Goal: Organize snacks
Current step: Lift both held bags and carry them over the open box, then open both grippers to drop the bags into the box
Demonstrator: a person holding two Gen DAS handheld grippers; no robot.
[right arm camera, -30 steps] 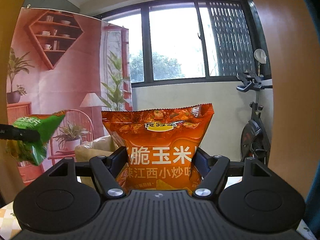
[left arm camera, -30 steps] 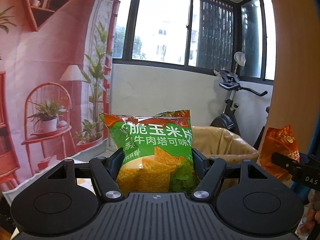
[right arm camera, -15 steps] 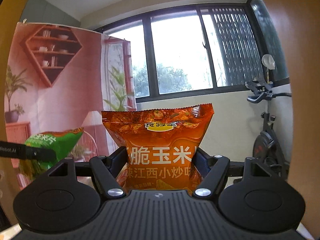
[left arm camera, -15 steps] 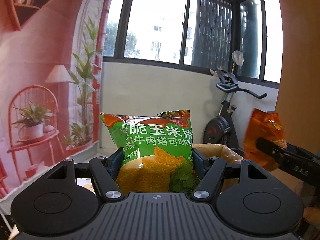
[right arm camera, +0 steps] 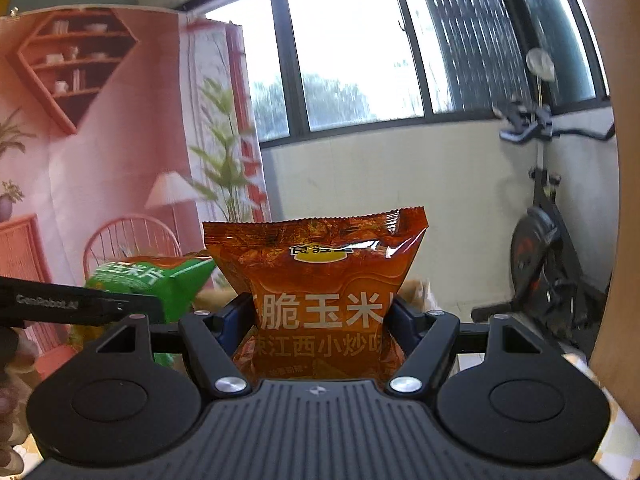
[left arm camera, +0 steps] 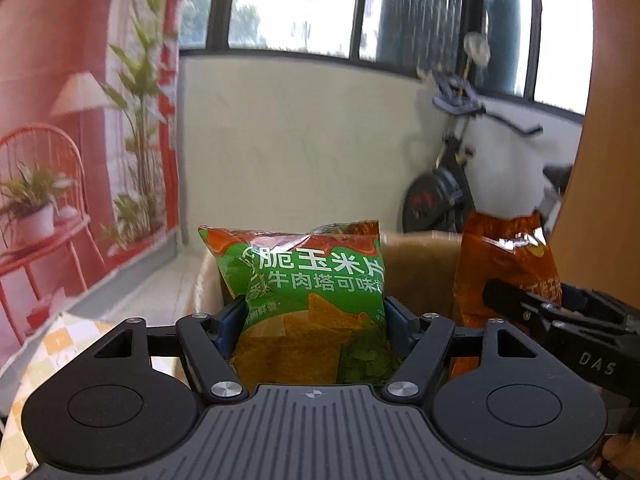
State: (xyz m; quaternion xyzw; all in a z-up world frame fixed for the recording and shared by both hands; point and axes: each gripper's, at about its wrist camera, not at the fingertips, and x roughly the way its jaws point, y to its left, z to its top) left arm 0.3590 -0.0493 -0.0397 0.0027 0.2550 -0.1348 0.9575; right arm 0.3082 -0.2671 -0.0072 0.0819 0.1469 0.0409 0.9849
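Note:
A green corn-chip bag (left arm camera: 312, 300) stands upright between the pads of my left gripper (left arm camera: 314, 312). Its jaws are opening, but the pads still press on the bag. Behind and just below it is a brown lined box (left arm camera: 420, 256). An orange corn-chip bag (right arm camera: 320, 280) is held upright in my right gripper (right arm camera: 322, 316), shut on its lower half. In the left wrist view the orange bag (left arm camera: 504, 264) hangs at the right over the box's rim. In the right wrist view the green bag (right arm camera: 160, 280) sits close at the left, beside the left gripper's finger (right arm camera: 100, 304).
An exercise bike (left arm camera: 448, 184) stands by the wall under the window, right of the box. A printed pink backdrop (left arm camera: 80, 120) hangs at the left. A checkered tablecloth (left arm camera: 60, 344) shows at lower left. A brown panel (left arm camera: 608, 120) fills the right edge.
Both grippers have swung toward the box with their bags. The box now sits right behind the green bag, and the two bags have come closer together.

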